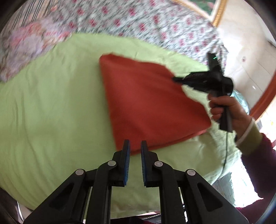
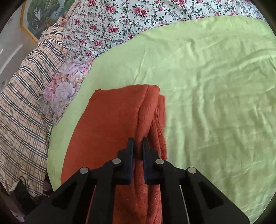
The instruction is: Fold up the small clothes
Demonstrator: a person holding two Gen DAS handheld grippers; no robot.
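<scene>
A rust-orange knitted garment lies folded on the light green sheet. In the left wrist view my left gripper hovers just before the garment's near corner, jaws a little apart with nothing between them. My right gripper pinches the garment's right edge and lifts it. In the right wrist view the right gripper is shut on a bunched fold of the garment, which drapes down between the fingers.
A floral quilt lies beyond the green sheet. A plaid cloth and a floral pillow lie to the left. A framed picture hangs on the wall. My right hand and sleeve are at the right.
</scene>
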